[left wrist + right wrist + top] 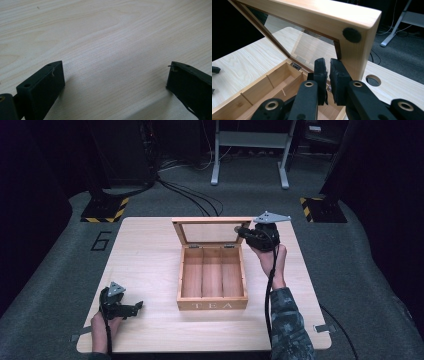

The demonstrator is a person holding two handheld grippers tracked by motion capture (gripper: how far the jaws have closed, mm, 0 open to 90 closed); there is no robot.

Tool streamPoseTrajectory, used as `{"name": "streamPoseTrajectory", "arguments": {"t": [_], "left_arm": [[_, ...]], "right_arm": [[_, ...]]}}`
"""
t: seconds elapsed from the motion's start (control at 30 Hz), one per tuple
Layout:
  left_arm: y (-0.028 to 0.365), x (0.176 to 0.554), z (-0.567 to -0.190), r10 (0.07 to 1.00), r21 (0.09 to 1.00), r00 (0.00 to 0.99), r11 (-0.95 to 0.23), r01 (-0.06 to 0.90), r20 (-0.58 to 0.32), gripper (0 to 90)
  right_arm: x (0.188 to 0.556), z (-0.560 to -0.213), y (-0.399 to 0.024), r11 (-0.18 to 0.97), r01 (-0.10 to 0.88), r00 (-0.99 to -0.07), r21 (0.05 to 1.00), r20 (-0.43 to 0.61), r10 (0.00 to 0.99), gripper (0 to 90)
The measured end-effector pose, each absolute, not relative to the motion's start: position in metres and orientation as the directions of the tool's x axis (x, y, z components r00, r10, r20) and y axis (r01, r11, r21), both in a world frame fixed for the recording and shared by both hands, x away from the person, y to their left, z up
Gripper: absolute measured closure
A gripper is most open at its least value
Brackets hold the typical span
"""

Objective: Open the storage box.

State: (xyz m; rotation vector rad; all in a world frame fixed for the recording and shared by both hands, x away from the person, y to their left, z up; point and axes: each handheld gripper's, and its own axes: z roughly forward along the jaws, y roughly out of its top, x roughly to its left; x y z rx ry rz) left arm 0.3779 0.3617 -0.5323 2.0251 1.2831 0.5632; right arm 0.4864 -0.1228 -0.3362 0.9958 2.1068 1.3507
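The tea box (212,280) sits mid-table (145,260), its lid (210,231) raised behind, right tongs (327,75) seemingly beside the lid's edge.

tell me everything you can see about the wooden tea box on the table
The wooden tea box sits near the middle of the table, its front marked TEA. It looks like light brown wood and is divided by two thin slats into three long compartments, all empty. Its lid stands open at the back on small metal hinges: a wooden frame around a clear pane, with a round dark pad on its corner. The right gripper, jaws closed together, is at the lid's right edge; whether it touches cannot be told.
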Motion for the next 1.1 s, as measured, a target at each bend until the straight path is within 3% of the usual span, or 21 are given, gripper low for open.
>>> {"name": "streamPoseTrajectory", "arguments": {"t": [1.1], "left_arm": [[0.3618, 0.3779, -0.5322, 0.905, 0.728, 0.425, -0.296, 0.618, 0.007, 1.3]], "right_arm": [[0.4861, -0.3351, -0.1236, 0.255, 0.337, -0.635, 0.906, 0.019, 0.773, 83.4]]}}
